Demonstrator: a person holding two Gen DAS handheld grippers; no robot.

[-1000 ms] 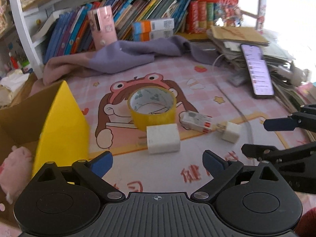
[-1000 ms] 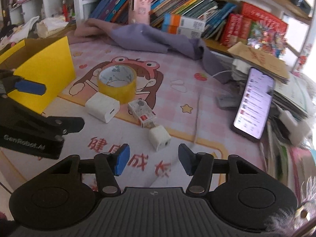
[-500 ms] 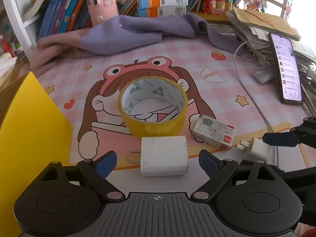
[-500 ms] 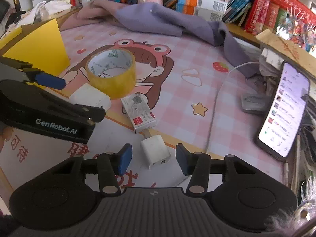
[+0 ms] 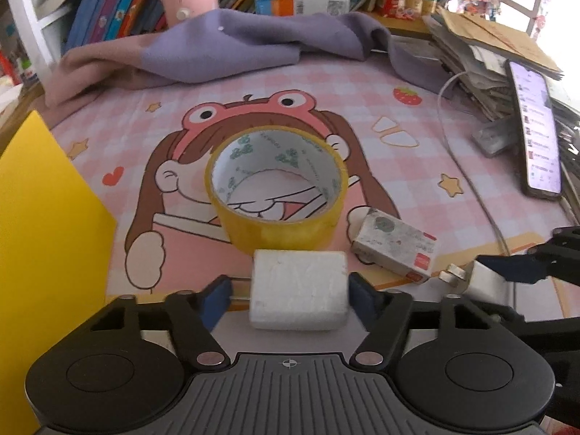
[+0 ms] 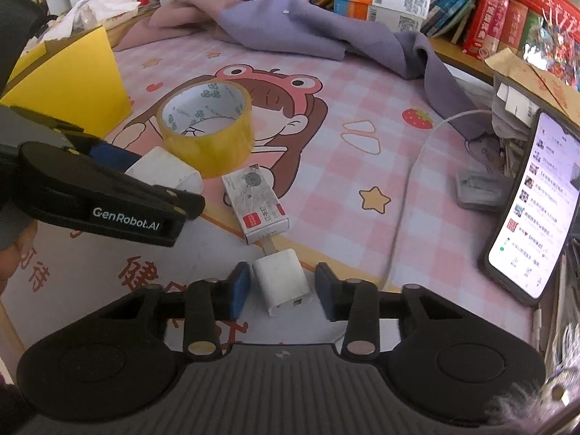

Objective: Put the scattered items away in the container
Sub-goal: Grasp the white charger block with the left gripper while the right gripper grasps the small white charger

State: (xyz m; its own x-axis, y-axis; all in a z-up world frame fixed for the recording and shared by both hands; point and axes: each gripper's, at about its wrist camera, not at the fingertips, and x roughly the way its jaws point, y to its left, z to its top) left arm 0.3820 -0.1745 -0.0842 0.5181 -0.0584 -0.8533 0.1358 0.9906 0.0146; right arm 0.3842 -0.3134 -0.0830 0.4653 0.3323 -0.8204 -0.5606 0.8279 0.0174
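I see left tongs (image 5: 290,295) closing astride big white block (image 5: 298,299), left pad gapped; right tongs (image 6: 282,290) clamp small charger (image 6: 281,281); yellow box (image 5: 43,224) lies left.

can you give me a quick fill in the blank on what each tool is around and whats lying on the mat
1. The left tool has the large white ____ block between its closing fingers.
2. The right tool straddles the small white ____, prongs toward the little carton.
3. The roll of tape is ____ in colour.
4. At the mat's right edge a ____ leans with its screen lit.

Missing words: foam; charger; yellow; phone
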